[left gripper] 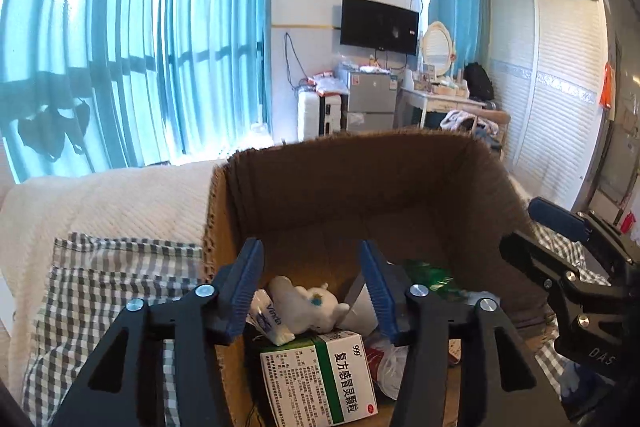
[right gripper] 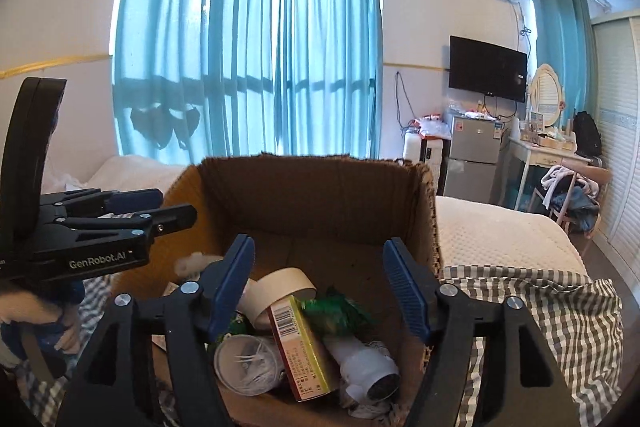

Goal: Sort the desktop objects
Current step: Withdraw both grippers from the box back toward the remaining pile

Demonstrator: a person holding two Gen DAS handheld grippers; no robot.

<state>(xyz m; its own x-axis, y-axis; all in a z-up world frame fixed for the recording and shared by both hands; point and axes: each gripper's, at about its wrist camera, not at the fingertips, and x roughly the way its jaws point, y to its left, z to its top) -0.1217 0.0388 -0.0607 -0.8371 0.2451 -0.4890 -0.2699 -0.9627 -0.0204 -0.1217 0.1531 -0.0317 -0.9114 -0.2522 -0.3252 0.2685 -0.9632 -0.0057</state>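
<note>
1. A bed (left gripper: 100,195) with a checked cloth (right gripper: 560,311) is seen beneath an open cardboard box (left gripper: 360,179).
2. The left tool (left gripper: 312,291) is held over the box, jaws apart and empty.
3. The right tool (right gripper: 320,287) is likewise parted and empty.
4. A medicine box (left gripper: 320,375), plush toy (left gripper: 308,307) and tape roll (right gripper: 280,287) are found inside the cardboard box.

cardboard box (right gripper: 320,195) (open-topped), cluttered inside

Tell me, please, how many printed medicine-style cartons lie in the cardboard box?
2 visible: a green-and-white carton near the left side, and a red-and-yellow carton among the clutter at the middle. Others may be buried.
</note>
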